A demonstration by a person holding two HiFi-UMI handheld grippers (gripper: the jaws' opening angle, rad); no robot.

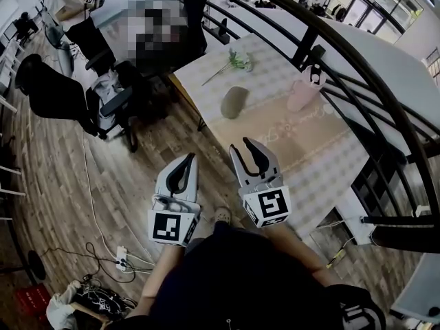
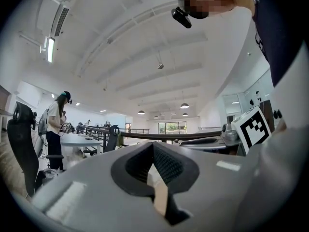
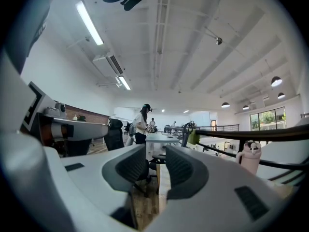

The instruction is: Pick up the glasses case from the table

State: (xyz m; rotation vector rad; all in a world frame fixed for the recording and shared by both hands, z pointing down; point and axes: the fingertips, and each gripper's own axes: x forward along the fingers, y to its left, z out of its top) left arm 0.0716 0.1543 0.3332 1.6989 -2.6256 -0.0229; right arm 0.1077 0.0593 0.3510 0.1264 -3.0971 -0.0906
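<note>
The glasses case (image 1: 234, 102) is a grey oval pouch lying near the left edge of the checked tablecloth on the table (image 1: 323, 163). Both grippers are held level, short of the table's near corner and well apart from the case. My right gripper (image 1: 249, 143) reaches just over the table edge, open by a narrow gap with nothing between its jaws (image 3: 155, 161). My left gripper (image 1: 191, 157) hangs over the wooden floor to the left of the table, its tips meeting and empty (image 2: 153, 146). Neither gripper view shows the case.
A pink bottle (image 1: 302, 95) (image 3: 249, 156) stands right of the case, and a flower sprig (image 1: 237, 62) lies farther back. A black curved railing (image 1: 357, 67) runs along the table's far side. Office chairs (image 1: 48, 88) and a standing person (image 1: 69, 5) are at the left. A power strip (image 1: 122, 256) lies on the floor.
</note>
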